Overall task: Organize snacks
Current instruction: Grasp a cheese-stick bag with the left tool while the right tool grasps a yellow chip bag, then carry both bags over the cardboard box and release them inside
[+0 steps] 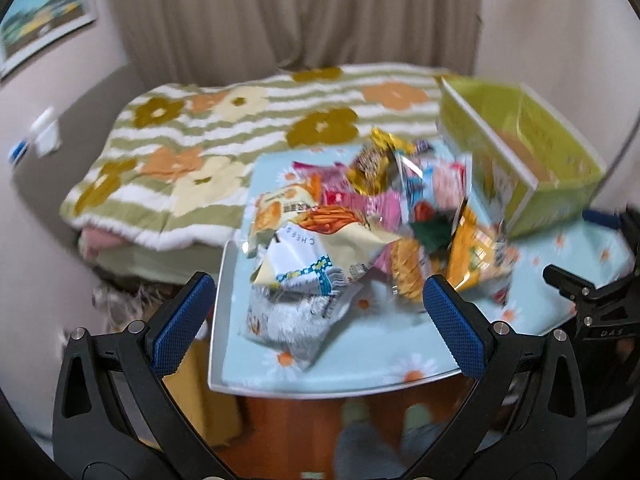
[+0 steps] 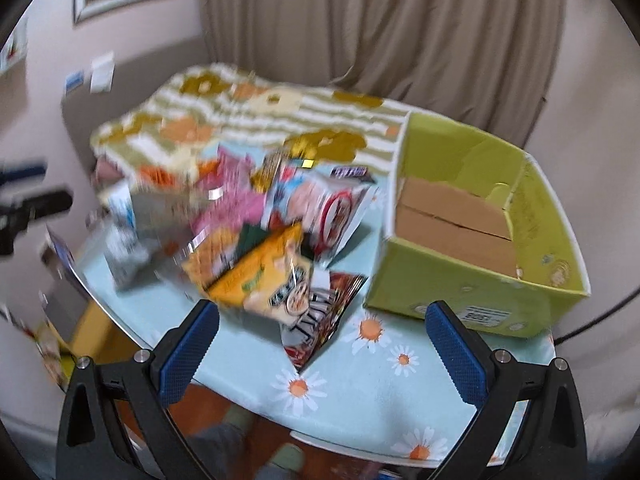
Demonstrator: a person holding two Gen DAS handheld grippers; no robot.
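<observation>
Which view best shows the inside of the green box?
The right wrist view: the green box sits close, its opening faces the camera, and the brown cardboard floor looks bare. In the left wrist view the box is farther off at the right edge, tilted and blurred, with little floor visible.

Ahead of you a beige curtain (image 1: 288,12) hangs in long folds across the back of the room, between pale pink walls (image 2: 48,80). A framed landscape picture (image 1: 40,16) hangs on the wall to your left, with a few small white and blue items stuck lower down, too blurred to identify. Below the curtain you see a bed covered by a green-and-white striped blanket (image 1: 224,120) with orange, mustard and cream flowers. Nearest you stands a table (image 2: 360,392) under a light-blue daisy-print cloth. Beneath its edge the floor (image 1: 288,428) shows reddish-brown. The light is soft and even.
</observation>
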